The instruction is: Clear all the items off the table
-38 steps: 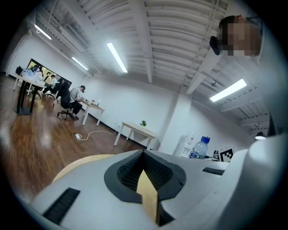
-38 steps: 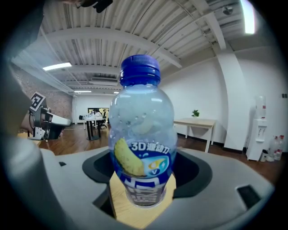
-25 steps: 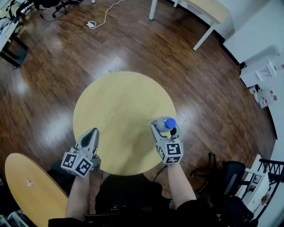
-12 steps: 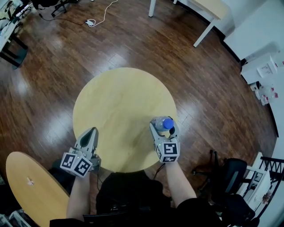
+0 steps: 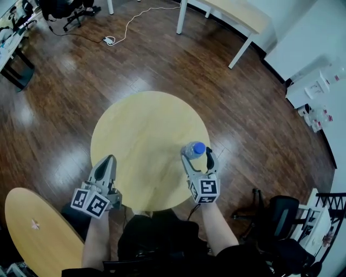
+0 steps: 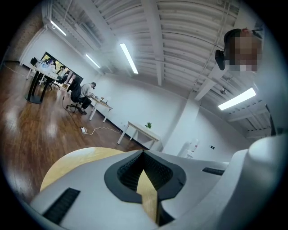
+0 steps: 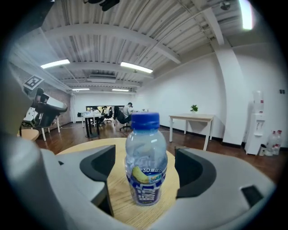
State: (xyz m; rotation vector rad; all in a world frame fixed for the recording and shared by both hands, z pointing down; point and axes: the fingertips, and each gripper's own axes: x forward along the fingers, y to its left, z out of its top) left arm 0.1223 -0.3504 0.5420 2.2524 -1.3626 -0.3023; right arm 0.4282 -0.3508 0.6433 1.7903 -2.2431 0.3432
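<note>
- Saw right claw [image 5: 197, 156] spread wide, jaws just been opening; same read from the right gripper view [image 7: 144, 168].
- Found bottle [image 5: 193, 150] standing upright between those jaws, roughly centred, with a gap on each side.
- Checked dark pads [image 7: 100, 165]: neither one touched the bottle [image 7: 144, 157], so no pinch.
- Logged bottle as clear plastic with a blue cap [image 7: 144, 120] and a blue-and-white label [image 7: 145, 188] low on the body.
- Saw its base flat on the counter [image 5: 146, 124], inside the claw's opening.
- Placed the bottle on the near-right part of the round yellow counter, not far from the rim.
- Saw right claw tilted slightly down, reaching in over the counter's near edge, marker cube at the back.
- Saw left claw [image 5: 108, 161] pressed together, nothing in it.
- Confirmed in the left gripper view [image 6: 145, 157]: tips met, only a sliver of counter showing through the notch behind them.
- Placed left claw over the near-left rim of the counter, well apart from the bottle.
- Spotted no other item on the counter in the head view.
- Noted around it: dark wood floor [image 5: 81, 86], white desk [image 5: 238, 16] at top, second light tabletop [image 5: 32, 227] at lower left.
</note>
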